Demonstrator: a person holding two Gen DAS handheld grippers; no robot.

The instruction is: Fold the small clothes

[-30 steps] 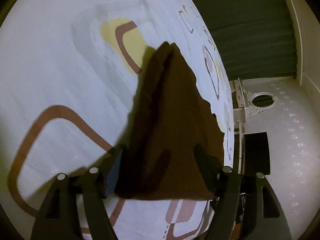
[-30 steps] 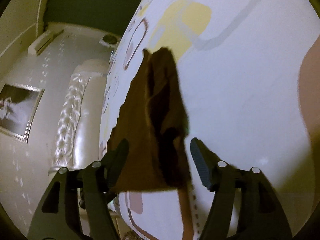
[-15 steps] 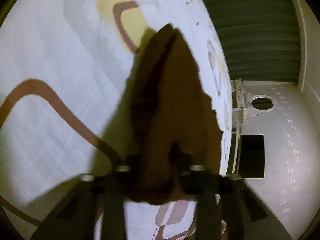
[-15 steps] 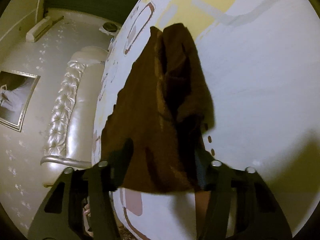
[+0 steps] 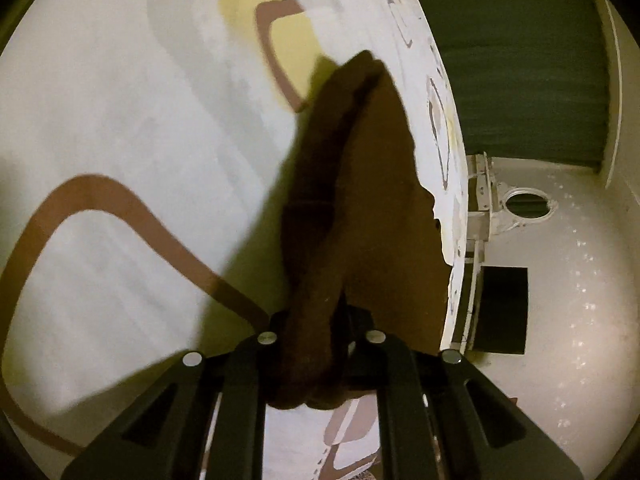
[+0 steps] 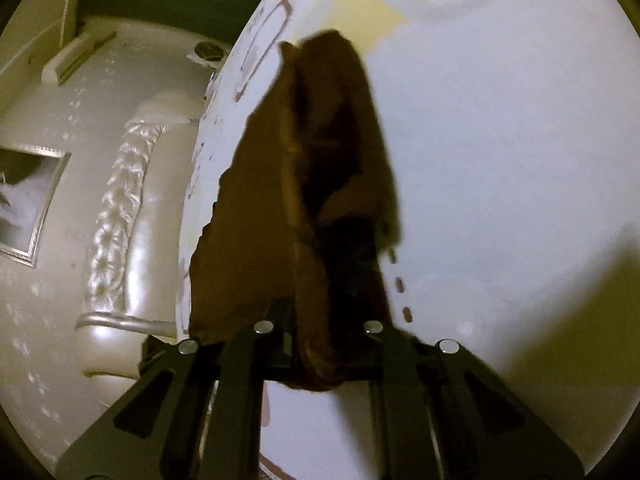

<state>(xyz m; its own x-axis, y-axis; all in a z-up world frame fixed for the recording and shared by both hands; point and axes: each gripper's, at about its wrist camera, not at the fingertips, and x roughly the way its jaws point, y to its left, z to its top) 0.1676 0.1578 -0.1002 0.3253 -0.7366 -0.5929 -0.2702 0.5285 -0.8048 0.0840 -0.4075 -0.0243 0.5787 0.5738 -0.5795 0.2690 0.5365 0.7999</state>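
A: What has the left gripper [image 5: 316, 332] got?

B: Its jaws are closing, nearly together, and a bunched near corner of the brown garment [image 5: 360, 208] is pinched between them. The cloth puckers into a thick ridge right at the fingers.

A: And the right gripper [image 6: 320, 328]?

B: The same: jaws closing tight on the other near corner of that brown garment [image 6: 304, 200], the fabric gathered between the pads.

A: Why one corner each?

B: I'd judge it is so the near edge can be lifted evenly and carried over for a fold.

A: Where does the garment lie?

B: Spread on the patterned bedsheet [image 5: 120, 128], beside the bed's edge; its far end rests flat. A padded headboard [image 6: 120, 208] shows beyond.
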